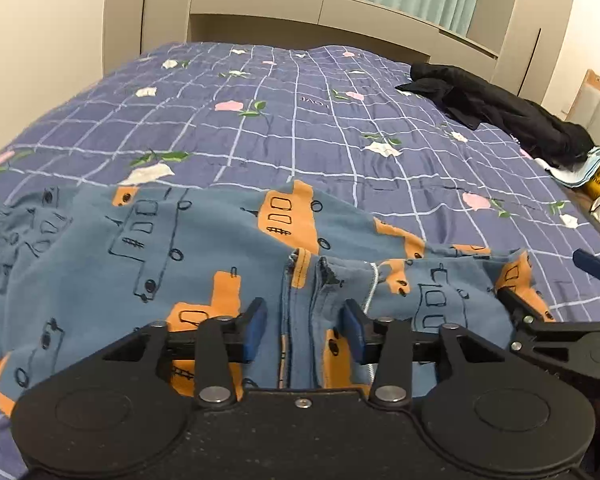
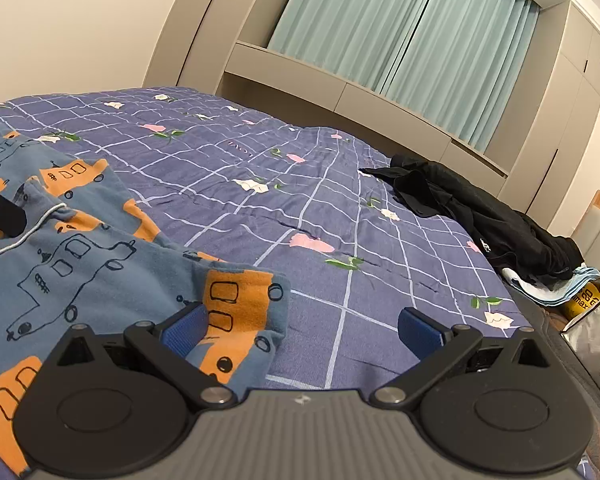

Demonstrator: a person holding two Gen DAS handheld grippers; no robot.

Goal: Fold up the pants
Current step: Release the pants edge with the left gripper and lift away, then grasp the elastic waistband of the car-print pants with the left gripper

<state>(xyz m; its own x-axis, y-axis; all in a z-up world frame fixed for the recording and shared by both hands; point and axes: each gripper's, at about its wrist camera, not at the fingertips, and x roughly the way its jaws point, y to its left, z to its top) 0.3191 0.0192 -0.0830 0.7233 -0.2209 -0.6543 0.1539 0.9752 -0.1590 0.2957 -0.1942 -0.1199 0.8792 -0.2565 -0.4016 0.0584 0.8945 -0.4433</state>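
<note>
Blue pants [image 1: 148,272] printed with orange and outlined buses lie crumpled on the bed, waistband at the left. My left gripper [image 1: 305,330] is open over the middle seam of the pants, its blue pads on either side of the seam fabric. My right gripper [image 2: 300,330] is open wide at the cuff end; its left pad [image 2: 184,328] touches the pant-leg hem [image 2: 240,320], its right pad is over bare bedspread. The right gripper also shows at the right edge of the left wrist view [image 1: 556,284]. The pants also show in the right wrist view [image 2: 80,264].
The bed carries a purple grid bedspread with flowers [image 1: 300,128]. A black garment heap [image 2: 488,220] lies at the far right over light blue cloth. A yellow package [image 2: 588,292] and a white bag sit beside the bed. Cabinets and green curtains stand behind.
</note>
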